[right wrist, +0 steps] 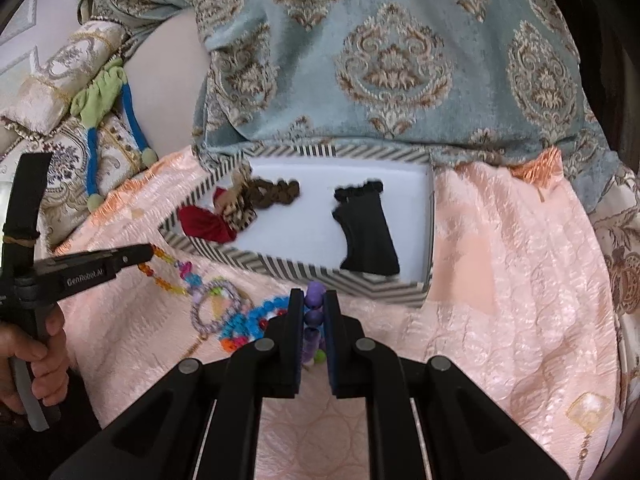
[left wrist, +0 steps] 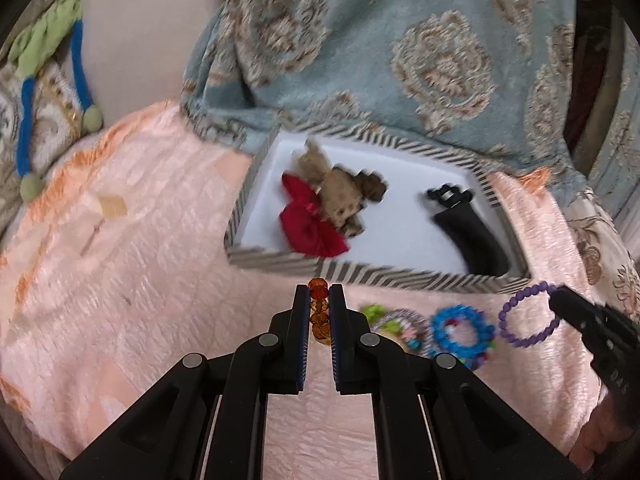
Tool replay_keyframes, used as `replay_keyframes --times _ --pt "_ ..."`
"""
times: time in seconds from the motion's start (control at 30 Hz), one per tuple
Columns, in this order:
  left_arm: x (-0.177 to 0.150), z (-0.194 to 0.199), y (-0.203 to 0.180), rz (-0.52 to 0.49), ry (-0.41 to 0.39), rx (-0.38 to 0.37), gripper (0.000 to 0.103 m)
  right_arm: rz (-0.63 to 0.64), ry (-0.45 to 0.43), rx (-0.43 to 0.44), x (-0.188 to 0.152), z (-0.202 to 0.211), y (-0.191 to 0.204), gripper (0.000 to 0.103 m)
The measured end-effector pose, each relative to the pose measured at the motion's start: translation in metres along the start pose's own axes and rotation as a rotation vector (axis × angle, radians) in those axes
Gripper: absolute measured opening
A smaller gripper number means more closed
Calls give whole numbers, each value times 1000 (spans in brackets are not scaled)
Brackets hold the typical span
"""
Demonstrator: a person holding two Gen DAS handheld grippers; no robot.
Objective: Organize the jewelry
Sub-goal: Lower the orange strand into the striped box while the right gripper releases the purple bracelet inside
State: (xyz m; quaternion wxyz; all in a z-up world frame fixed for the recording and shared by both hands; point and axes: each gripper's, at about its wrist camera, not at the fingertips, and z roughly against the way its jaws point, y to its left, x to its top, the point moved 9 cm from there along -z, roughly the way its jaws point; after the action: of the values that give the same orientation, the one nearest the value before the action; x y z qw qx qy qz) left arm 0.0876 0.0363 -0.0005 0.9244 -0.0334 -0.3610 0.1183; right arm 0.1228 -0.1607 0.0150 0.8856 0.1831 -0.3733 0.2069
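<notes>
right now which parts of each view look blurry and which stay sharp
Left wrist view: the left gripper and its amber bracelet look sharp, while the striped box and blue bracelet smear. Right wrist view: the right gripper is crisp, box edges streaked, and fisheye corners dark.

The right gripper (right wrist: 313, 312) pinches a purple beaded bracelet (right wrist: 313, 300) above the peach quilted bedspread (right wrist: 500, 280), just before a striped-rimmed white tray (right wrist: 304, 270) holding a black cloth piece (right wrist: 368, 240)
</notes>
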Motion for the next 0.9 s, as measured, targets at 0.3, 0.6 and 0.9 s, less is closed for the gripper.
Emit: replay_keyframes --times 0.3,0.6,0.9 --pt "65 21 -39 -59 -51 -83 0 -28 -74 52 78 6 3 9" --pt "100 -37 -88 -113 -19 -173 0 -126 49 72 72 -73 -15 9" --pt "61 -117 -51 -97 143 -24 0 -149 114 104 58 -108 -10 9"
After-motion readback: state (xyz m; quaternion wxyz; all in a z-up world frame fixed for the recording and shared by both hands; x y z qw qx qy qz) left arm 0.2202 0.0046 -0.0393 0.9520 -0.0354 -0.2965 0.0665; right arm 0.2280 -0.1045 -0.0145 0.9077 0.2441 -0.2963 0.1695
